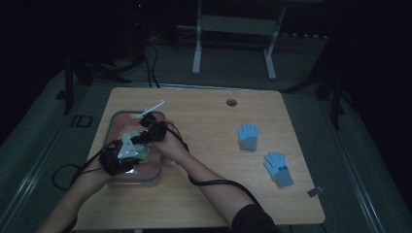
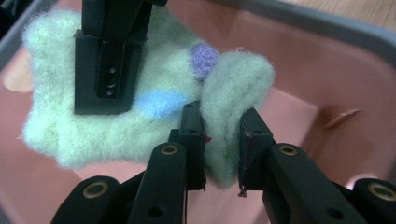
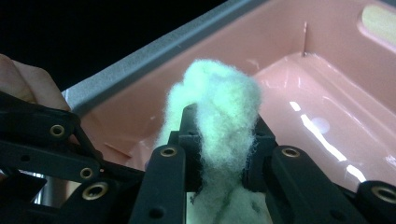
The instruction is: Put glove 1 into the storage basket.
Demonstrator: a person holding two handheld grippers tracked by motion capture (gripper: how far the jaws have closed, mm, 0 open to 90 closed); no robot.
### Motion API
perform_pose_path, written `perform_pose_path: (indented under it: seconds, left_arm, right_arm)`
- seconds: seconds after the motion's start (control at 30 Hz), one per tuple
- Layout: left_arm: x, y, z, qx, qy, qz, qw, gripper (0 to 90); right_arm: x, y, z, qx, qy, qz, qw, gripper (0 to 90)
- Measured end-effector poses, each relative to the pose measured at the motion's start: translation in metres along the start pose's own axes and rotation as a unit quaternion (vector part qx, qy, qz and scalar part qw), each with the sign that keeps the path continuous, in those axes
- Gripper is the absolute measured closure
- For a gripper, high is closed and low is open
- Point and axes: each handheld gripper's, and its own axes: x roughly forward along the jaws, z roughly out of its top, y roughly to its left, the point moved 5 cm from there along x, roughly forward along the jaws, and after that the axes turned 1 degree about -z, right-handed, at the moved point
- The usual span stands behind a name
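A pale green fuzzy cloth [image 2: 116, 126] with a purple dot [image 2: 204, 59] and a blue dot [image 2: 159, 102] hangs just inside a pink bin [image 2: 303, 56] with a grey rim. My left gripper [image 2: 223, 121] is shut on a fold at one edge of it. My right gripper [image 3: 219, 116] is shut on another bunched part of the fuzzy cloth [image 3: 219, 93], with the pink bin [image 3: 289, 42] behind it. In the high view both grippers, left [image 1: 136, 154] and right [image 1: 136, 137], meet over the pink bin [image 1: 145, 183] at the table's left.
Two blue gloves with grey cuffs, one [image 1: 248, 136] and the other [image 1: 278, 168], lie on the wooden table [image 1: 204, 194] to the right. A white strip [image 1: 151, 108] sticks out at the bin's far rim. A round hole [image 1: 231, 102] sits near the table's far edge.
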Motion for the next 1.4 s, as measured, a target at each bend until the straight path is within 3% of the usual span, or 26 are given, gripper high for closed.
perform_pose_path:
  seconds: [0.17,0.23,0.27,0.33,0.47,0.63,0.67,0.7,0.73,0.77,0.8,0.9,0.97,1.03,1.13,1.4]
  left_arm:
    - [0.013,0.003,-0.001,-0.004,0.024,-0.006,0.9997,75.9]
    - [0.018,0.003,-0.002,-0.006,0.037,-0.009,0.9993,75.8]
    - [0.02,0.003,-0.003,-0.005,0.041,-0.01,0.9991,75.7]
    - [0.025,0.005,-0.003,-0.01,0.064,-0.021,0.9977,75.2]
    - [0.026,0.006,-0.003,-0.009,0.07,-0.026,0.9972,72.2]
    - [0.026,0.008,-0.004,-0.031,0.069,-0.041,0.9963,58.9]
    - [0.026,0.009,-0.004,-0.037,0.068,-0.039,0.9963,53.5]
    - [0.026,0.01,-0.003,-0.044,0.071,-0.035,0.9959,39.5]
    - [0.025,0.011,-0.003,-0.051,0.07,-0.034,0.9957,39.5]
    - [0.023,0.011,-0.002,-0.059,0.064,-0.027,0.9959,35.2]
    - [0.021,0.012,0.0,-0.07,0.056,-0.025,0.9957,25.1]
    - [0.016,0.011,0.002,-0.085,0.051,-0.031,0.9946,15.1]
    - [0.012,0.011,0.003,-0.085,0.047,-0.027,0.9949,12.8]
    - [0.008,0.01,0.007,-0.104,0.032,-0.038,0.9933,11.0]
    - [0.001,0.008,0.015,-0.105,0.014,-0.026,0.9941,8.5]
    - [-0.009,-0.003,0.037,-0.099,-0.023,-0.036,0.9941,8.6]
  right_arm:
    - [0.01,-0.011,-0.006,0.013,0.025,-0.025,0.9993,68.2]
    - [0.01,-0.011,-0.005,0.015,0.026,-0.022,0.9993,64.1]
    - [0.01,-0.012,-0.004,0.008,0.028,-0.039,0.9988,58.2]
    - [0.008,-0.014,-0.004,0.01,0.028,-0.042,0.9987,53.5]
    - [0.004,-0.016,-0.002,0.01,0.024,-0.049,0.9985,49.4]
    - [-0.004,-0.019,-0.004,0.014,0.02,-0.047,0.9986,44.6]
    - [-0.006,-0.019,-0.005,0.016,0.021,-0.047,0.9986,43.5]
    - [-0.01,-0.019,-0.006,0.014,0.017,-0.045,0.9988,40.3]
    - [-0.01,-0.019,-0.006,0.014,0.017,-0.045,0.9988,40.3]
    - [-0.012,-0.018,-0.007,0.013,0.015,-0.044,0.9988,39.4]
    - [-0.018,-0.017,-0.008,0.012,0.009,-0.037,0.9992,35.8]
    - [-0.024,-0.015,-0.009,0.009,0.004,-0.03,0.9995,31.3]
    - [-0.033,-0.011,-0.011,0.004,-0.002,-0.018,0.9998,28.4]
    - [-0.036,-0.01,-0.012,0.003,-0.006,-0.012,0.9999,26.8]
    - [-0.049,-0.005,-0.016,-0.007,-0.011,-0.001,0.9999,23.3]
    - [-0.077,0.001,-0.028,-0.033,-0.015,-0.014,0.9992,21.2]
